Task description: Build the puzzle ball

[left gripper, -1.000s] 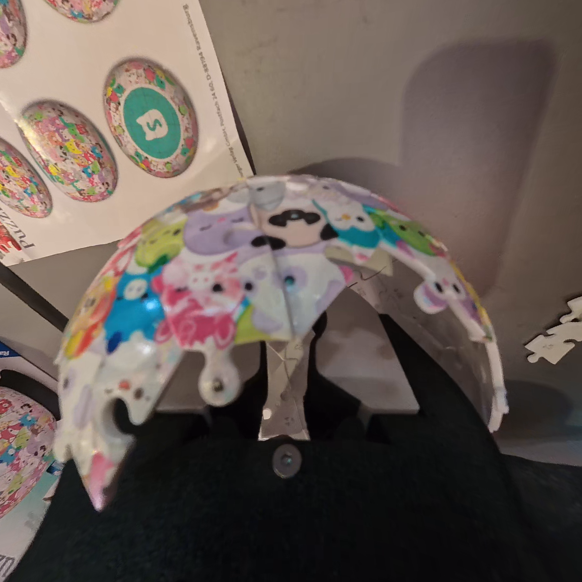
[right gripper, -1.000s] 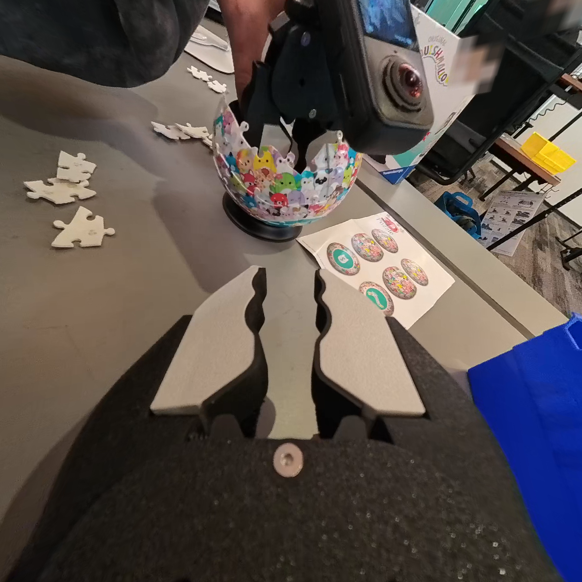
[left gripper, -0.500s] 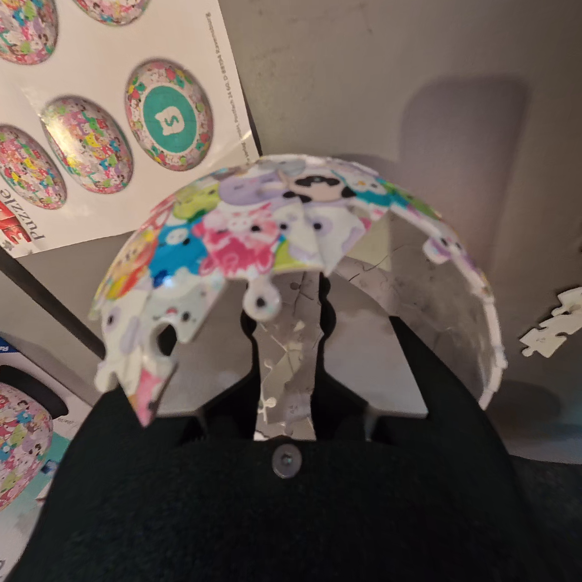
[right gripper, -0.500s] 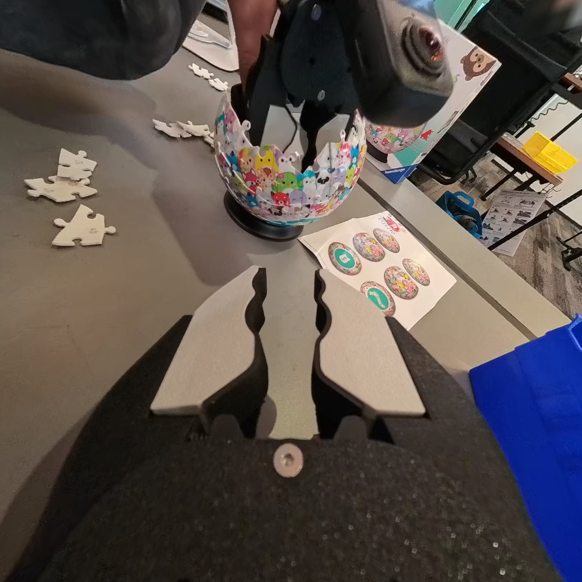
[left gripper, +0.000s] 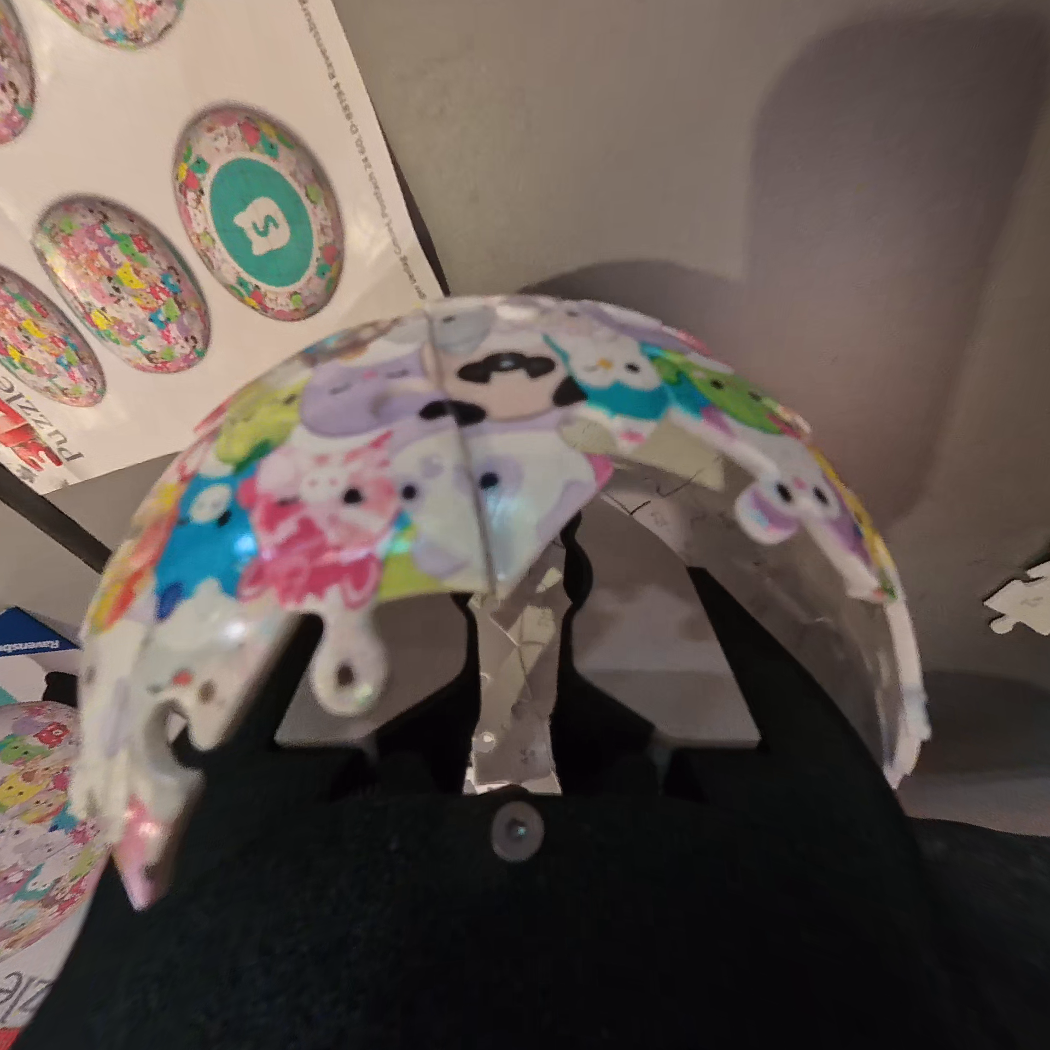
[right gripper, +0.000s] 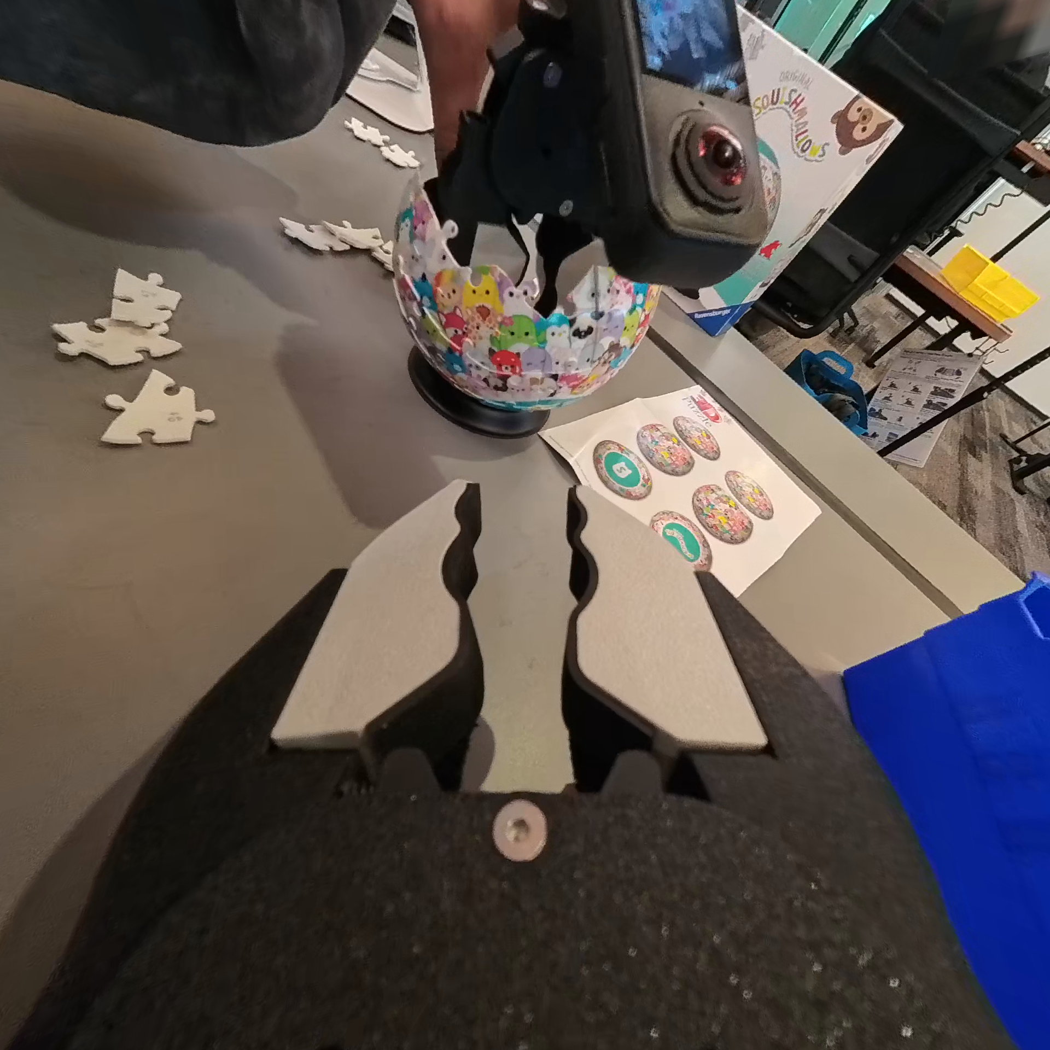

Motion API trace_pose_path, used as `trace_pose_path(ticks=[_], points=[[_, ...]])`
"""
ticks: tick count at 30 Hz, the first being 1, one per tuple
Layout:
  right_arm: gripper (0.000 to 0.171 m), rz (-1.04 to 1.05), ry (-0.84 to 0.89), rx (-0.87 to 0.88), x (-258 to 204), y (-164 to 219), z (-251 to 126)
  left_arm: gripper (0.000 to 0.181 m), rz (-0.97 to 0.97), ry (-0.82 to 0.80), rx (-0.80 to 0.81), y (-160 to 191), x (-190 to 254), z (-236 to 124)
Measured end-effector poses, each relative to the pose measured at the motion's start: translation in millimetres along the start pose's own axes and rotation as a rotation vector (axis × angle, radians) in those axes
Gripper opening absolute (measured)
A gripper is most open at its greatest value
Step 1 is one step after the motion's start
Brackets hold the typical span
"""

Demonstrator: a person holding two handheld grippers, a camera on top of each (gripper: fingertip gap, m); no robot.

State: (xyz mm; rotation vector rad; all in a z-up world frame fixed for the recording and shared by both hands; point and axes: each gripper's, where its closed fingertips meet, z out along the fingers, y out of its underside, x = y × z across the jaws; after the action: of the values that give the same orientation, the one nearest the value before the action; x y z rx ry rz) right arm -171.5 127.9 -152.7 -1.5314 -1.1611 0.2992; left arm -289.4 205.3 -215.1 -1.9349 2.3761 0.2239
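The puzzle ball [right gripper: 511, 346] is a half-built bowl of colourful pieces with a jagged rim, on a black stand [right gripper: 483, 415]. My left gripper [right gripper: 505, 267] reaches down into it from above. In the left wrist view the ball's wall [left gripper: 352, 500] arches close over the left gripper [left gripper: 517, 625]. Its fingertips are hidden behind the wall, the jaws stand a little apart, and I see no piece between them. My right gripper [right gripper: 523, 500] hovers over the grey table in front of the ball, jaws slightly apart and empty.
Loose white pieces lie face down left of the ball [right gripper: 153, 409] and behind it [right gripper: 329, 233]; one shows at right [left gripper: 1023, 602]. A picture sheet [right gripper: 682, 488] lies right of the ball, the puzzle box [right gripper: 807, 170] behind. A blue bin [right gripper: 966, 795] is near right. The gap from one gripper's tips to the other's is roughly 15 cm.
The left gripper has rocked and shifted inside the ball; the ball's wall slides across its view. The right gripper has not moved.
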Motion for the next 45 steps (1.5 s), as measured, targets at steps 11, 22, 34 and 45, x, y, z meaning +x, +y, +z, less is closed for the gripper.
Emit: trace_pose_path(ticks=[11, 22, 34, 45], points=[[0.029, -0.007, -0.001, -0.005, -1.5, 1.0, 1.0, 0.027, -0.030, 0.001, 0.007, 2.2, 1.3, -0.1], [0.029, 0.020, -0.005, 0.014, 0.2, -2.4, -0.3, 0.026, -0.093, -0.023, 0.098, -3.2, -2.0, -29.8], [0.025, 0.381, -0.099, 0.196, 14.0, -73.3, -14.2, 0.026, -0.150, -0.178, 0.312, -31.3, 20.8, -131.1], [0.000, 0.963, -0.495, 0.327, -5.0, -126.0, -24.3, 0.011, -0.071, -0.339, 0.424, -89.3, 67.3, -186.1]])
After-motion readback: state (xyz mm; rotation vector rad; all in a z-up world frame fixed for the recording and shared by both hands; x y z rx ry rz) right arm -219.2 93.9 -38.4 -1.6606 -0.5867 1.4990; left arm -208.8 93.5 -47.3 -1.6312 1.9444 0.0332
